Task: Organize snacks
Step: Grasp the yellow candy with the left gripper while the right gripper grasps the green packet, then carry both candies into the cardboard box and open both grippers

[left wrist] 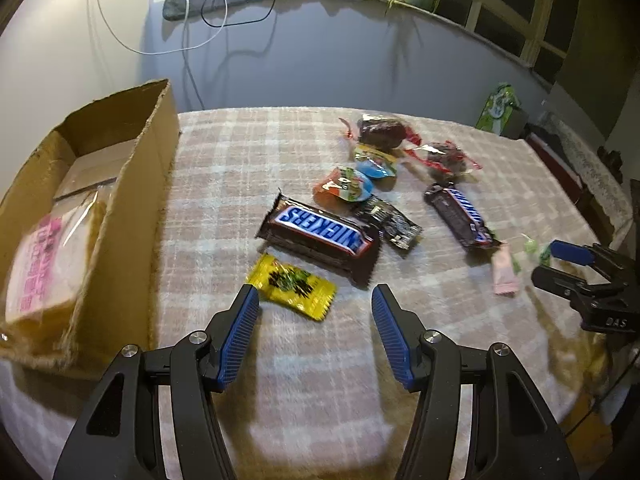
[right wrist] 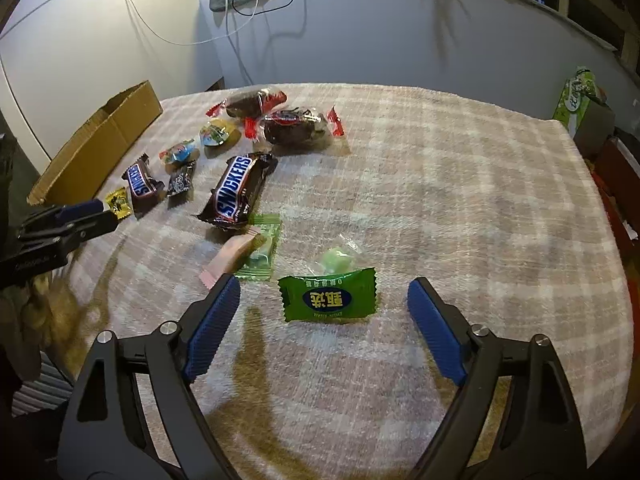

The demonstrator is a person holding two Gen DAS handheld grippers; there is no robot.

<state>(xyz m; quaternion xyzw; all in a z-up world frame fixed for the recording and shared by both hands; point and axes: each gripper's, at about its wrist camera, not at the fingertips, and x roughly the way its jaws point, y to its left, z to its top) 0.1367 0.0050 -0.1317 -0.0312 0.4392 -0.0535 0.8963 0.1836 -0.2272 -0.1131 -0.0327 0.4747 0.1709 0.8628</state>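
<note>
Both my tongs hang spread over the plaid cloth, each above a sweet and gripping nothing.

My left gripper (left wrist: 314,300) stands released, its blue ribbed pads apart; the small yellow crinkle-edged candy packet (left wrist: 291,286) lies on the pink-and-white plaid tablecloth (left wrist: 240,152) just beyond the left pad, partly between the tips. The large brown Snickers bar (left wrist: 320,236) lies farther out, the open brown cardboard box (left wrist: 120,184) to the left. My right gripper (right wrist: 324,296) is released too; the green foil candy packet (right wrist: 330,298) lies between its pads, touching neither.
</note>
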